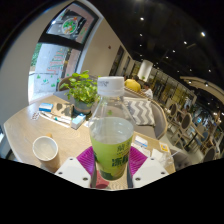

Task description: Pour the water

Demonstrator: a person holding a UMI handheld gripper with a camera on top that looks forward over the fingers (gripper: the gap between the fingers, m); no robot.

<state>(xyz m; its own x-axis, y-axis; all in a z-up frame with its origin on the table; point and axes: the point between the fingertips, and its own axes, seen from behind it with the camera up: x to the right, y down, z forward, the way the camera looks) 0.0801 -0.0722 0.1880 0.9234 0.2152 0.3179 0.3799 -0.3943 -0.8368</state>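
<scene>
Nearby, a white cup (45, 150) stood on the wooden table (70, 135), off to the left of the fingers and apart from them. Beyond it a potted plant (83, 92) sat further back, with a grey striped chair (145, 112) to the right. Nothing stood between the cup and the bottle (111, 135). The gripper (112, 165) was closed on that bottle, upright, white-capped and filled with green liquid, its pink pads (137, 158) pressing both sides.
</scene>
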